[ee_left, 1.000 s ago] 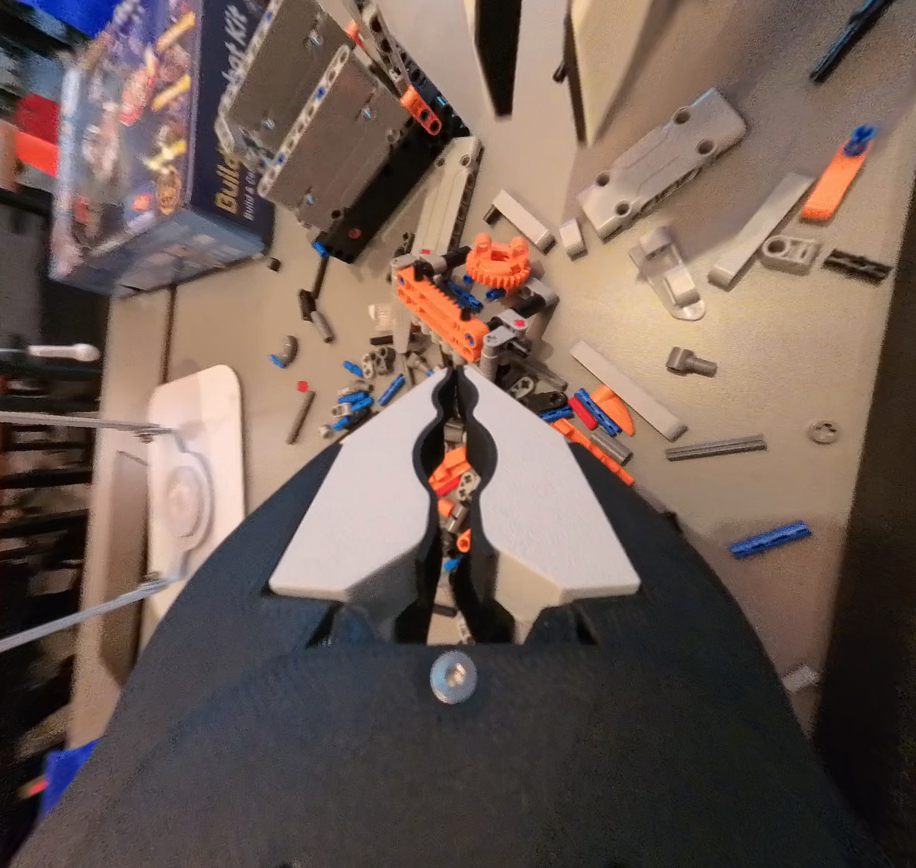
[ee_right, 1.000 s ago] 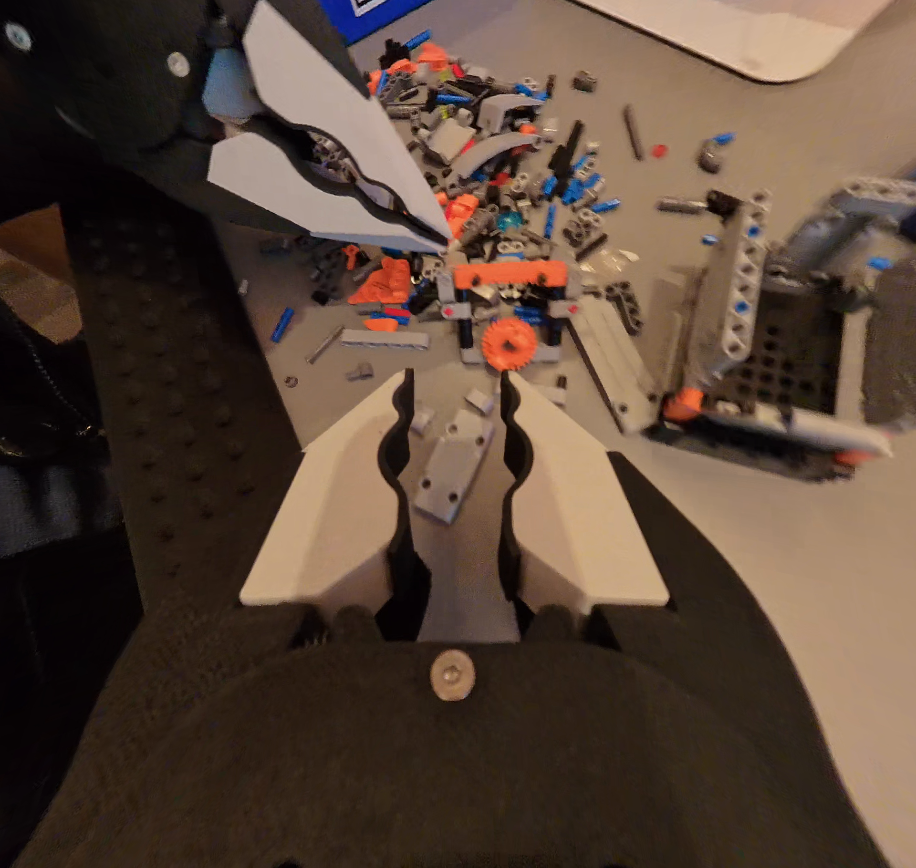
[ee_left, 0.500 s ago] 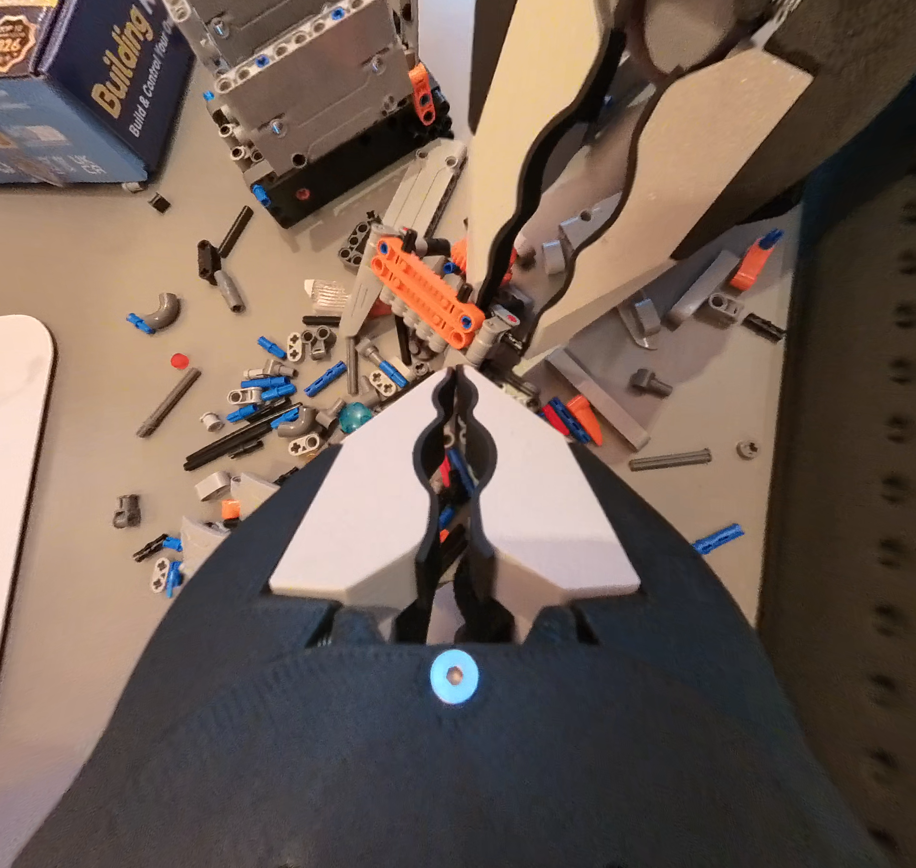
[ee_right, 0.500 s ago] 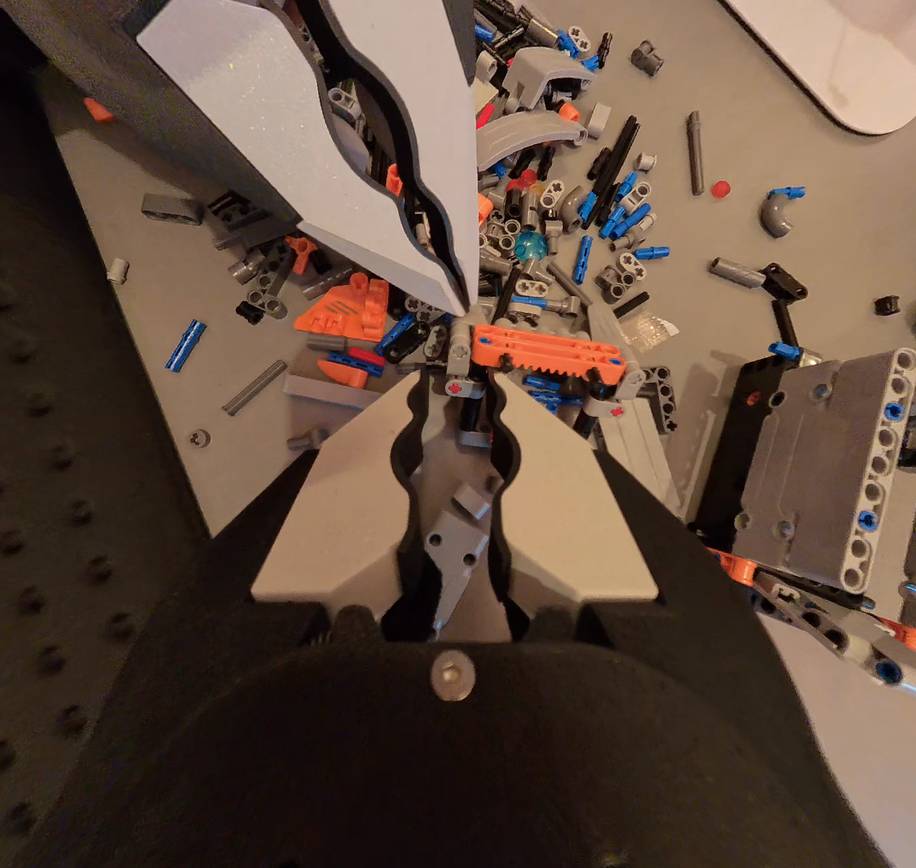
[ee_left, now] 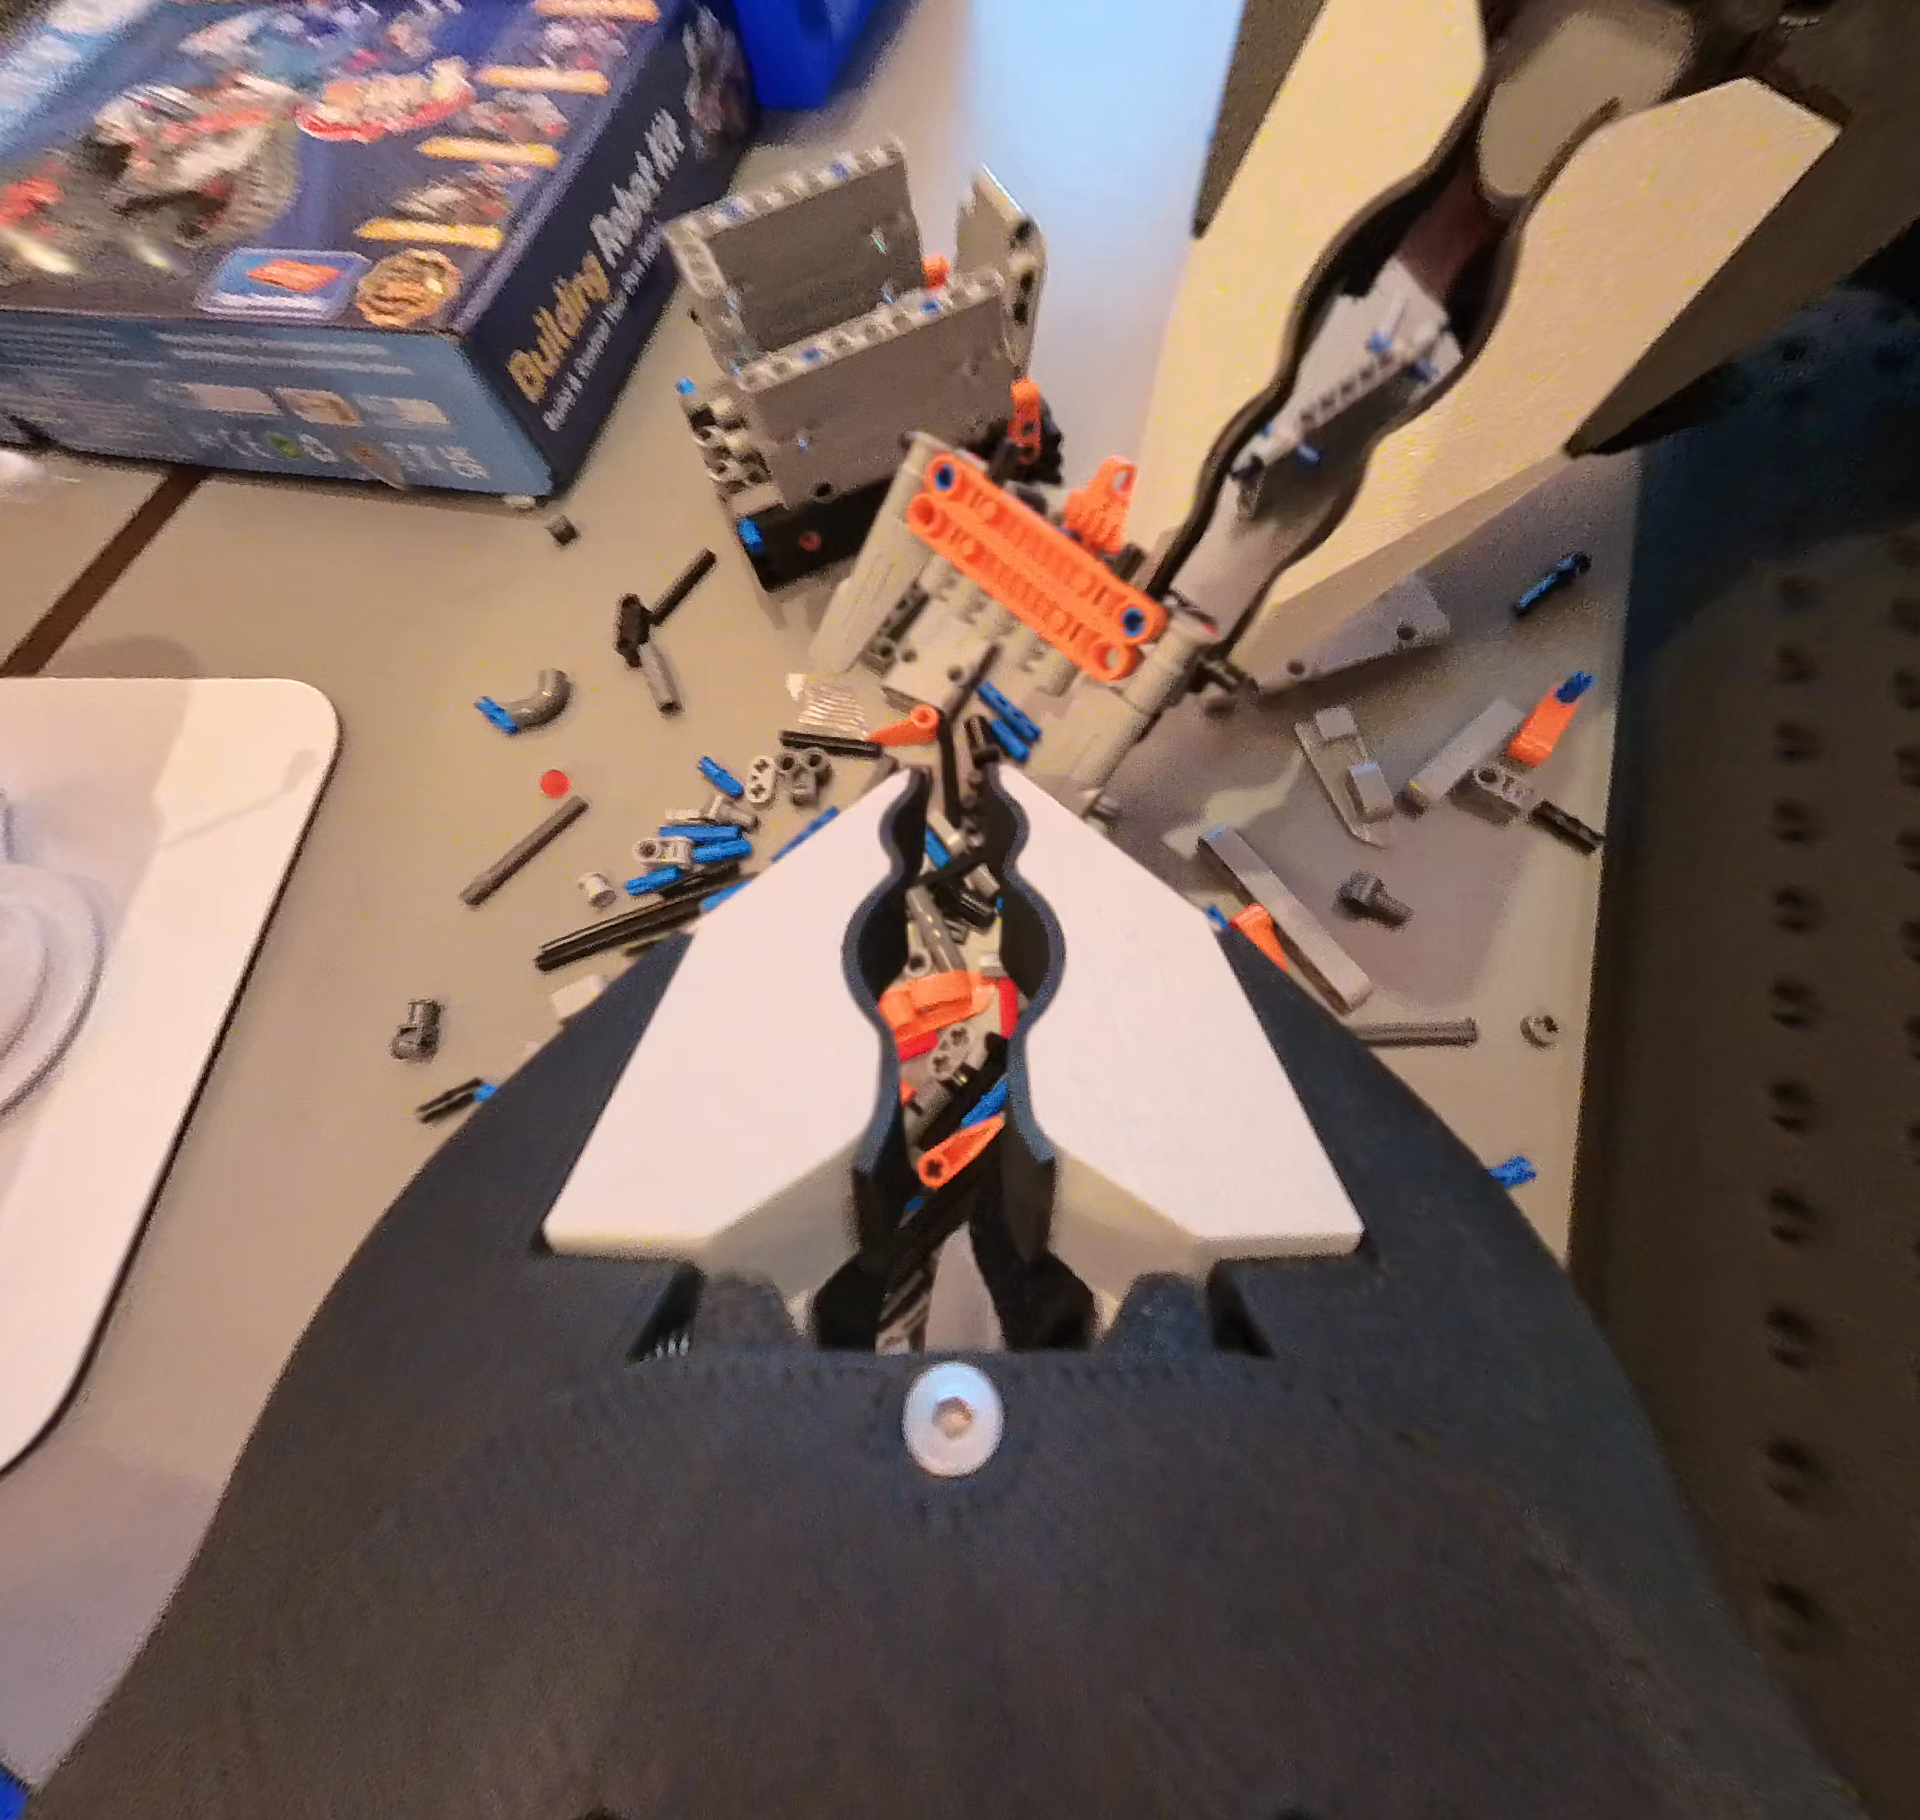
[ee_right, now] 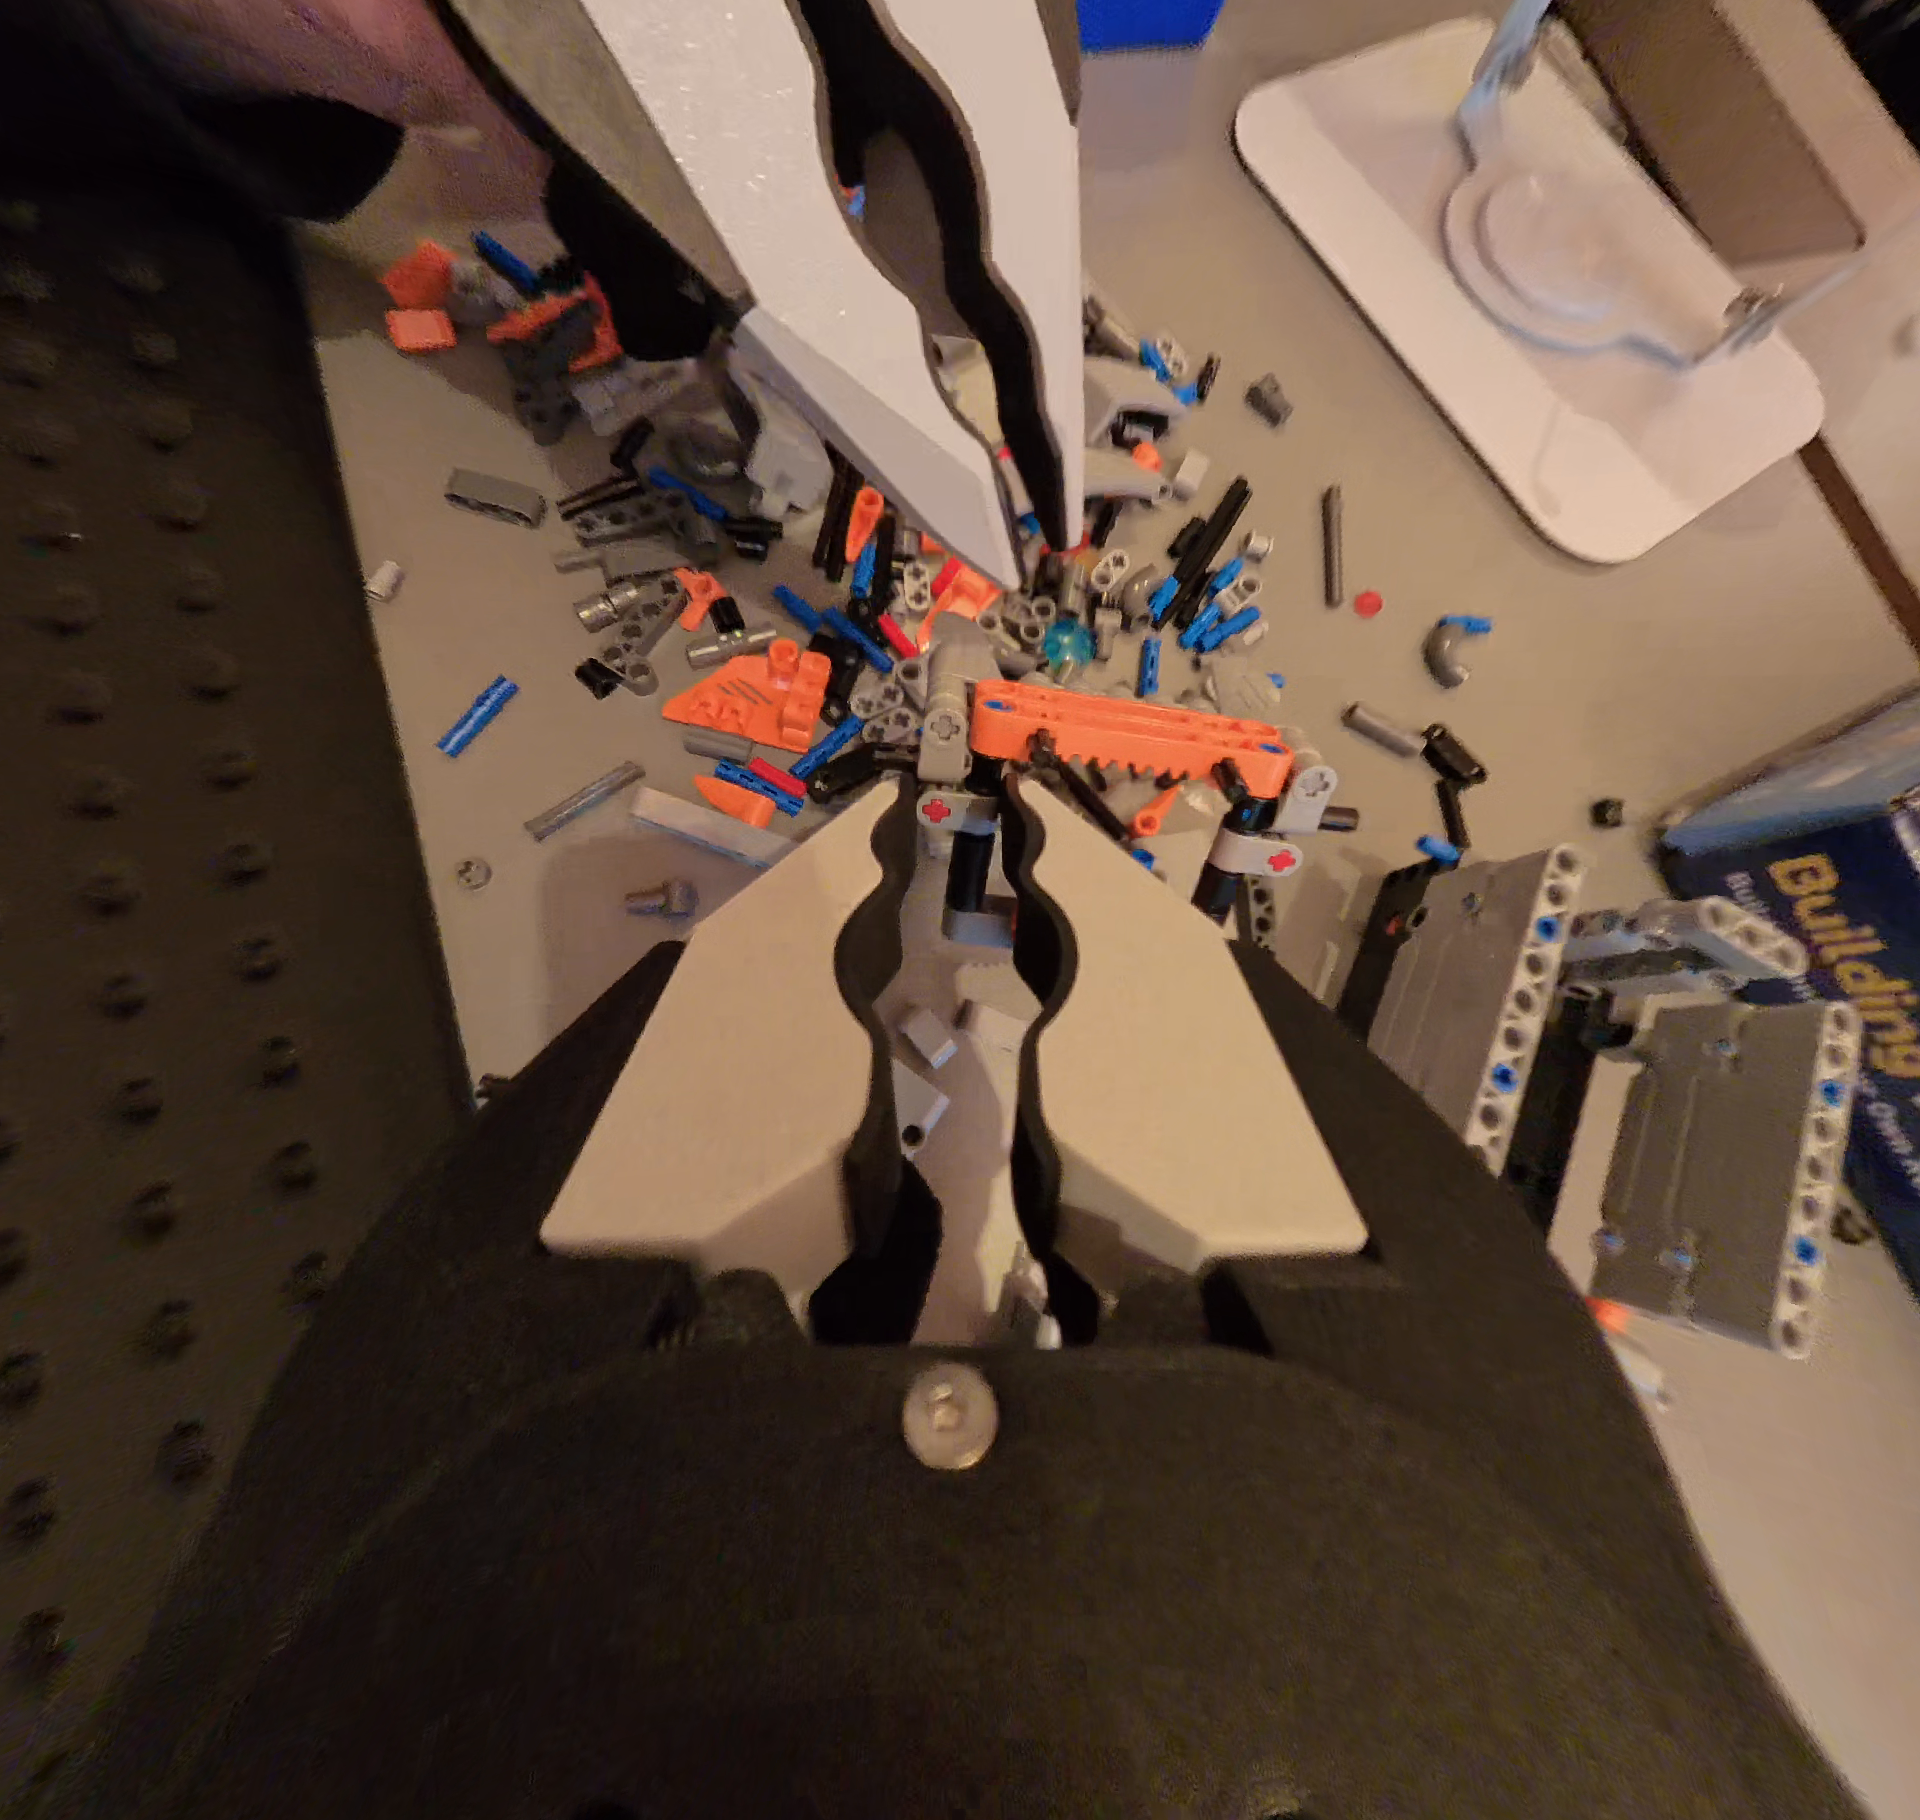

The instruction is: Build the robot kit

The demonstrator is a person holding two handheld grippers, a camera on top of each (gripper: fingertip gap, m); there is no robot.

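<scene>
A small assembly with an orange toothed beam (ee_right: 1122,731) on grey connectors lies on the grey table; it also shows in the left wrist view (ee_left: 1029,565). My right gripper (ee_right: 954,796) is shut on its near grey-and-black end and shows from above in the left wrist view (ee_left: 1184,596). My left gripper (ee_left: 958,783) points down into the pile of loose small pieces (ee_right: 852,627) just behind the assembly. Its jaws stand a narrow gap apart, with black pieces seen between the tips. From the right wrist view (ee_right: 1039,565) its tips touch the pile.
A larger grey-and-black model (ee_left: 862,357) stands behind the assembly, in front of a blue box (ee_left: 312,212). A white stand base (ee_right: 1507,316) lies beyond the pile. A black studded mat (ee_right: 156,731) borders the table. Loose grey and orange pieces (ee_left: 1351,783) lie near it. Left tips to right tips: about 5 cm.
My right gripper moved in and closed on the assembly's end, which now tilts up. My left gripper's tips, touching before, have parted slightly and dipped into the pile.
</scene>
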